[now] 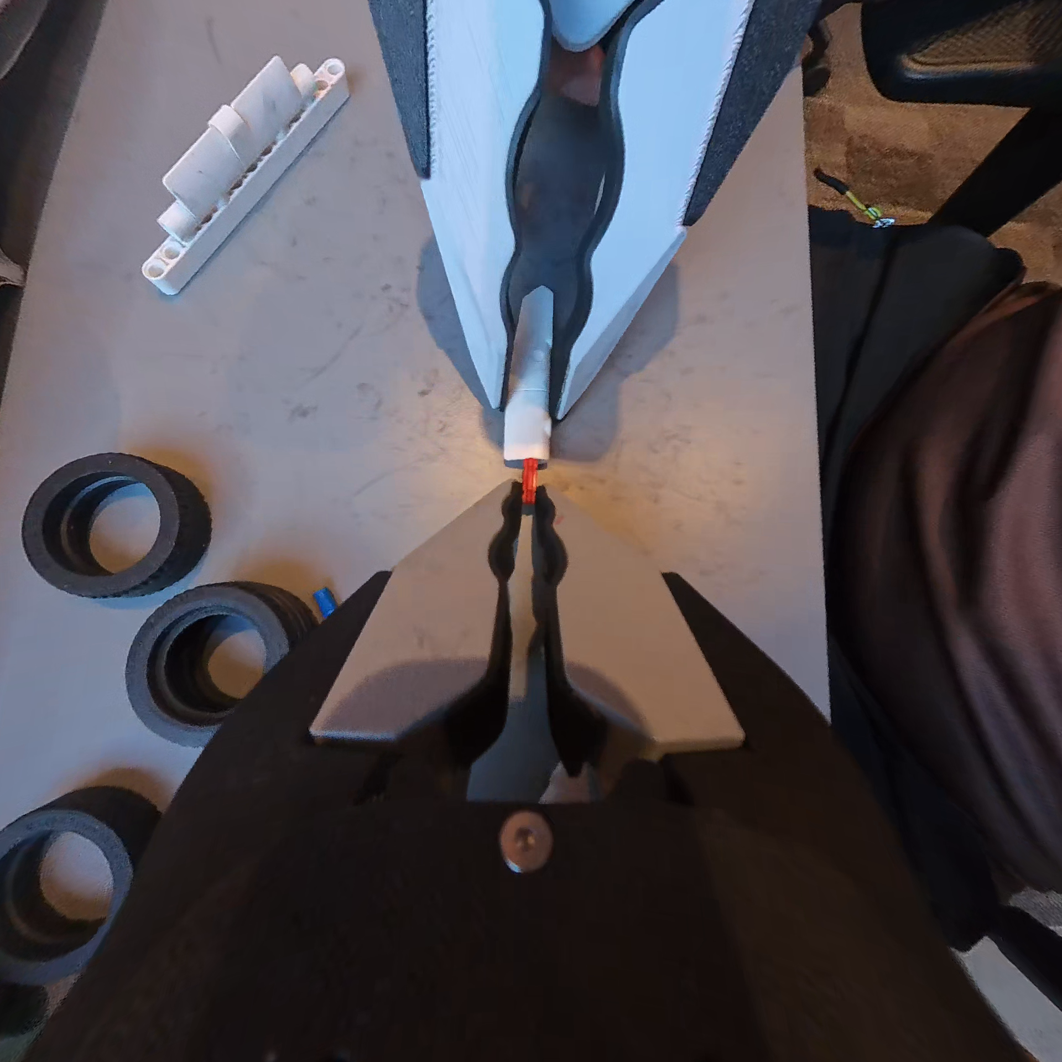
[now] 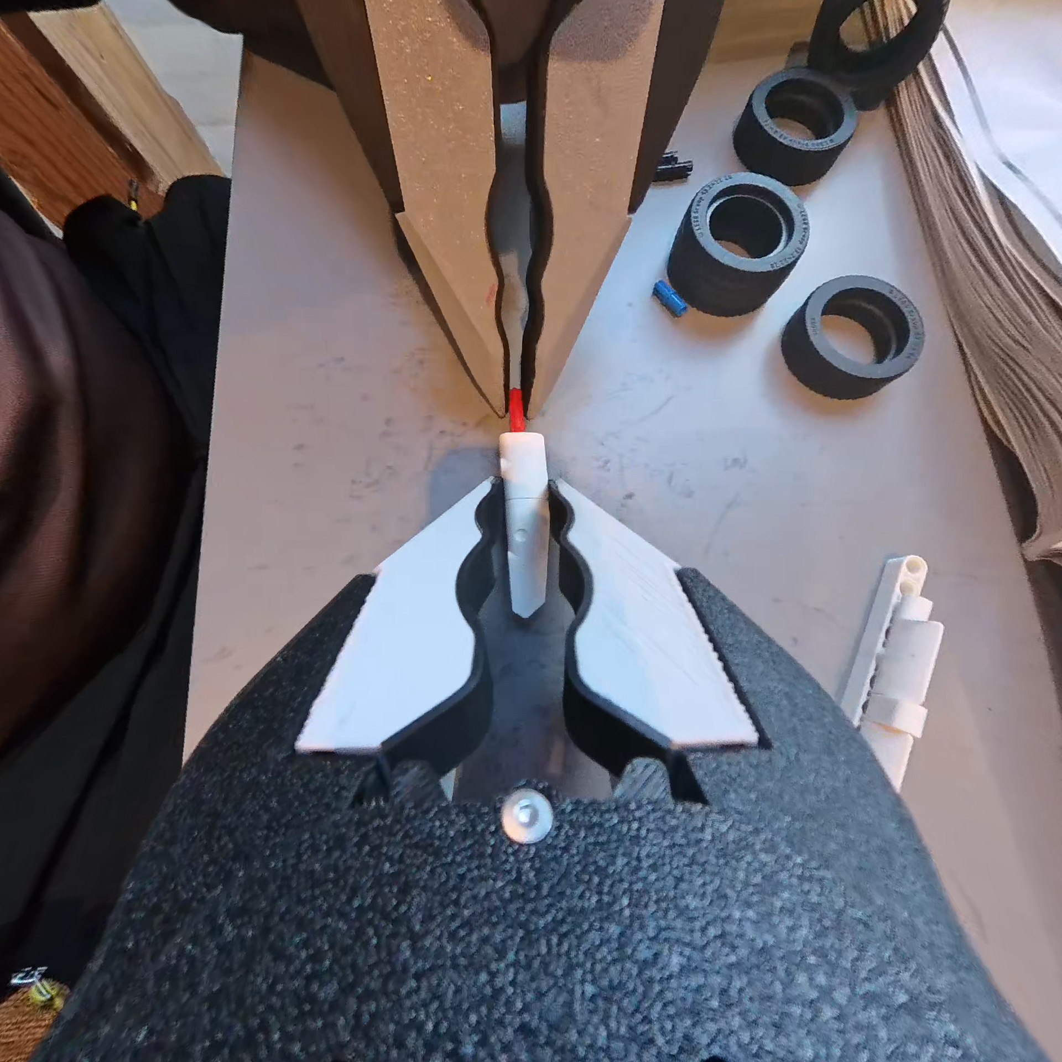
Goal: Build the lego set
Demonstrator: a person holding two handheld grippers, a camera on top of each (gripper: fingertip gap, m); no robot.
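My left gripper (image 1: 528, 493) is shut on a small red pin (image 1: 530, 478), whose far end meets a white Lego piece (image 1: 530, 396). My right gripper (image 2: 522, 488) is shut on that white piece (image 2: 522, 506), tip to tip with the left one above the grey table (image 1: 287, 356). In the right wrist view the red pin (image 2: 516, 409) sticks out of the left gripper's tips (image 2: 517, 402) and touches the white piece's end. How deep the pin sits in it is hidden.
A white beam assembly (image 1: 247, 172) lies at the far left; it also shows in the right wrist view (image 2: 888, 655). Several black tyres (image 1: 115, 526) (image 2: 741, 244) and a blue pin (image 1: 323, 600) (image 2: 669, 297) lie on the table. A person in dark clothes (image 1: 948, 603) sits at the table edge.
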